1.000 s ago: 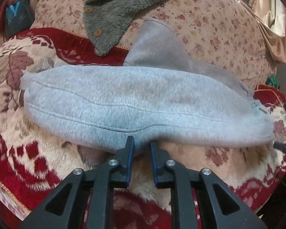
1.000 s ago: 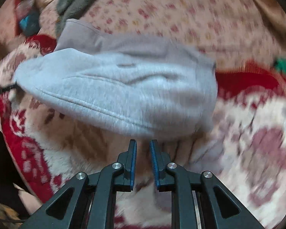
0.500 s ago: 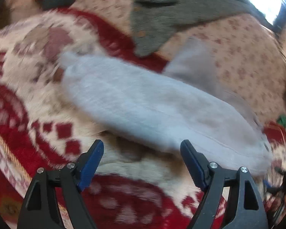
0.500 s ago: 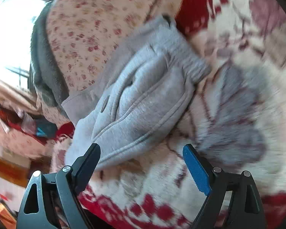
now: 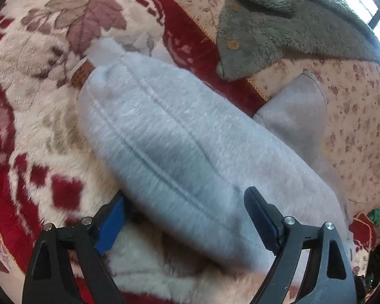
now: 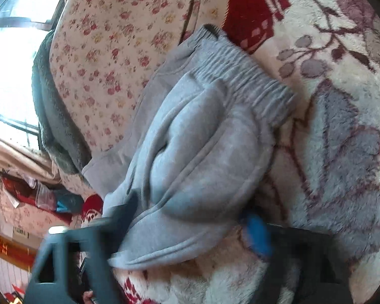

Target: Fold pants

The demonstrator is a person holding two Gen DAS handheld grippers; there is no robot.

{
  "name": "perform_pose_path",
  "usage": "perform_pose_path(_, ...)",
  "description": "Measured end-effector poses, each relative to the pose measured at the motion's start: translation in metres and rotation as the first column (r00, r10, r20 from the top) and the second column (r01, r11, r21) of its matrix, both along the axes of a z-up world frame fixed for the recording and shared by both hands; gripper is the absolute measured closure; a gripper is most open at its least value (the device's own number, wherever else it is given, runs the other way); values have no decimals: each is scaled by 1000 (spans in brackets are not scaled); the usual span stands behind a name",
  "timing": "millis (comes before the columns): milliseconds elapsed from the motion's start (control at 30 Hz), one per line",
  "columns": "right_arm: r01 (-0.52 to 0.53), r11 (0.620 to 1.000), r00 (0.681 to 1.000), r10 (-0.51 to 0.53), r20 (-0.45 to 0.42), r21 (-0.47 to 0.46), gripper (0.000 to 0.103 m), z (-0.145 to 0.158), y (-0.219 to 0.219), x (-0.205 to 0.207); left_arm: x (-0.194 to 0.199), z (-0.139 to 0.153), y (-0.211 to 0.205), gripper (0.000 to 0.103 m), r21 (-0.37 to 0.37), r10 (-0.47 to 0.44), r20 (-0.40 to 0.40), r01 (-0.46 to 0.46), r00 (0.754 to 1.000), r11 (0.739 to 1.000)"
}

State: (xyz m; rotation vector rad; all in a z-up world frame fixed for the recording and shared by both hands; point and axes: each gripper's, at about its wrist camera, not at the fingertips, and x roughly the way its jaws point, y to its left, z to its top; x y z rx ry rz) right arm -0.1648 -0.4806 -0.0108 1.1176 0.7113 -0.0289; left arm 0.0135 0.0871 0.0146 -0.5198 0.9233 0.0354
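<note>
Light grey fleece pants [image 5: 179, 152] lie folded lengthwise on a red and cream floral blanket [image 5: 38, 131]. Part of one leg lies up against a flowered cushion [image 5: 354, 116]. My left gripper [image 5: 187, 217] is open, its jaws wide on either side of the near folded edge of the pants. In the right wrist view the same pants [image 6: 202, 152] show their elastic waistband [image 6: 245, 76] at the upper right. My right gripper [image 6: 190, 223] is open and blurred, its jaws straddling the lower edge of the pants.
A grey-green fleece jacket [image 5: 291, 20] with wooden buttons is draped over the cushion behind the pants. A bright window [image 6: 10, 71] is at the far left of the right wrist view. Red hangings and clutter [image 6: 17, 215] sit at lower left.
Both grippers were shut a second ago, then opened wide. Both have moved in over the near edge of the pants. The right view has rolled and now looks toward the waistband.
</note>
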Motion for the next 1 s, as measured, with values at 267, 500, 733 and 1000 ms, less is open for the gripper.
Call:
perform_pose_path(267,-67,993,993,76,91,-96,83,39,4,-16,-6,10,6,83,-27,-62,32,63,998,998)
perform_pose_path(500,-114,976,985,135,104,-187,85,74,18,-55,-39,39,18,85,-22,-126,87,129,988,991)
perform_pose_path(733,-120,973,990,132,45,-196,88,68,23,-101,-60,30,22,85,1,-144,43,144,989,990)
perform_pose_path(1000,-66,994,998,65,-18,-89,87,35,3,-109,-71,13,21,76,36,-124,3,124,992,992)
